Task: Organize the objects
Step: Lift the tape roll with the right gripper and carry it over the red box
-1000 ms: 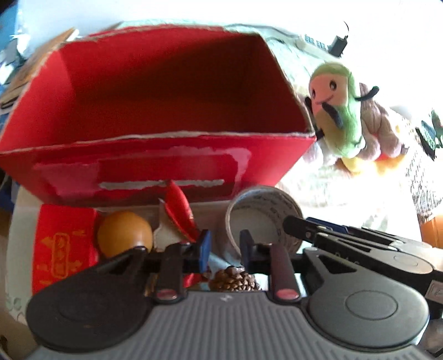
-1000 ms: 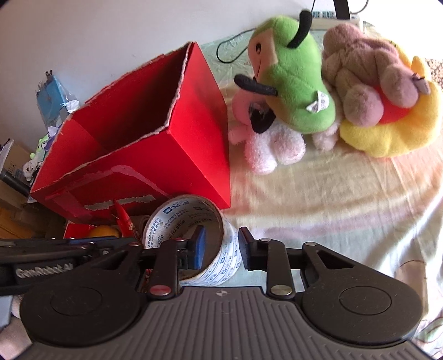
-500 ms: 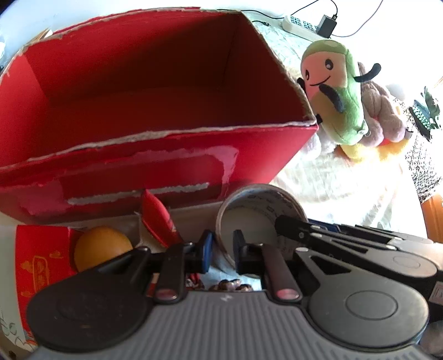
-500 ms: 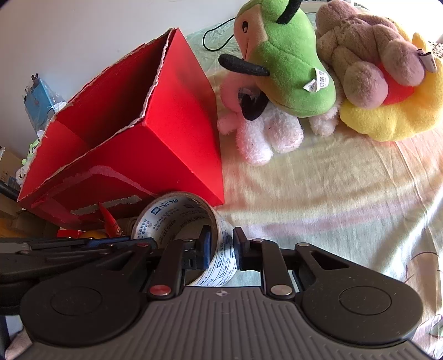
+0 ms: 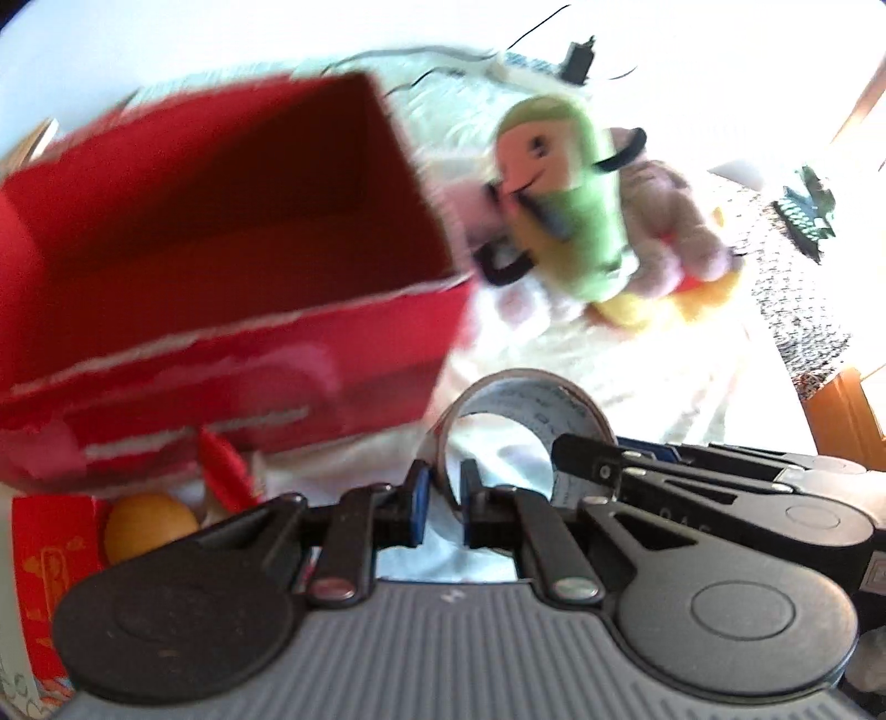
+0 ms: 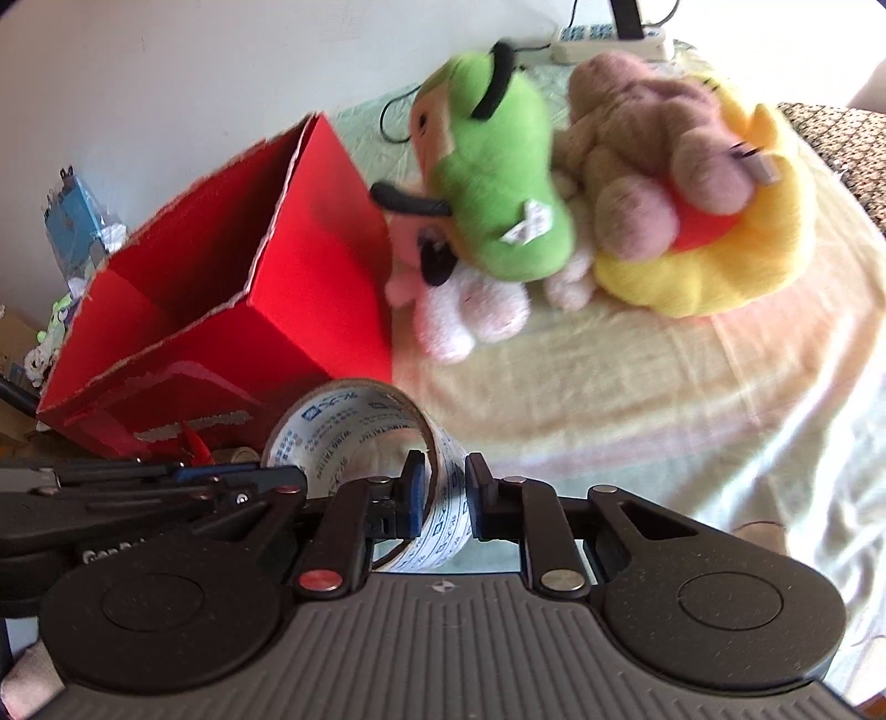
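A roll of printed packing tape (image 5: 531,393) (image 6: 354,421) stands on edge in front of the open red cardboard box (image 5: 221,249) (image 6: 310,288). My left gripper (image 5: 443,501) is shut on the roll's left wall, which sits pinched between the blue pads. My right gripper (image 6: 446,490) is shut on the opposite wall of the same roll. Each gripper shows in the other's view: the right gripper (image 5: 587,465) reaches in from the right, and the left gripper (image 6: 266,476) from the left. The box looks empty inside.
A green plush (image 5: 576,221) (image 6: 498,183) leans against the box's right side, with a brown plush on a yellow cushion (image 6: 720,260) beside it. An orange (image 5: 149,526), a red packet (image 5: 50,565) and a red paper scrap (image 5: 221,465) lie left of the roll. A power strip (image 6: 609,41) lies at the back.
Both grippers' jaws closed from a small gap onto the tape roll's walls. Both views shifted and blurred with the motion, and the pinecone under the left gripper is no longer seen.
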### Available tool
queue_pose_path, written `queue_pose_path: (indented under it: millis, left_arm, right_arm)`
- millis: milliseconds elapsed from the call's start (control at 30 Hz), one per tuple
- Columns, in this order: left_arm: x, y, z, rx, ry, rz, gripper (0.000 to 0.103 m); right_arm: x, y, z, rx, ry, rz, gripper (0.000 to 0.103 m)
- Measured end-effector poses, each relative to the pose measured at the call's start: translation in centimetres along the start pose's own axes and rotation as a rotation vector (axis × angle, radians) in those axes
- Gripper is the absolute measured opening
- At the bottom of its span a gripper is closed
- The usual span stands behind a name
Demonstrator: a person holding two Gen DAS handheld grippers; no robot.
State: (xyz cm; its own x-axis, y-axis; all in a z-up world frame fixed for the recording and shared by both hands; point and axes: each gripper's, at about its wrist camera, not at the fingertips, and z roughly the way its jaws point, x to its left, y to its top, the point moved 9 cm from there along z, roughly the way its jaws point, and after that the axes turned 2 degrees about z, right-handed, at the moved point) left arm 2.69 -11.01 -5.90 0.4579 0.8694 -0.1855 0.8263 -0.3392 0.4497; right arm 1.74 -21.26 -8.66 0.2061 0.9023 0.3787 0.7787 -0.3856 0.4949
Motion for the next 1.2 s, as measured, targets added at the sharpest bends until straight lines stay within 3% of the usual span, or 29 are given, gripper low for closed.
queue_pose_path:
  millis: [300,500,833,1000,1200]
  left_arm:
    - [-5.4,2.4,-3.7,-0.143,-0.034,0.133,0.005]
    - [-6.5,4.6,-5.7,-0.243,-0.039,0.174,0.005]
    - [-0.4,7.7,-9.9,-0.354,0.002,0.122,0.005]
    - [4.3,8.4,-9.8,-0.348,0.031,0.072,0.005]
    - [9.3,9.0,-7.6,-0.294,0.029,0.016,0.005]
  right_arm:
    - [-2.4,1.8,-5.7,-0.152,-0.003,0.039,0.017]
    - [-0.9,3.8,-8.8,-0.283,-0.003,0.003,0.017]
    - [6.2,8.6,-8.7,-0.403,0.055,-0.112,0.017]
    - [10.0,9.5,-5.8,-0.377,0.077,-0.162,0.017]
    - [13.5,9.6,-1.2,-0.317,0.046,-0.23,0.017]
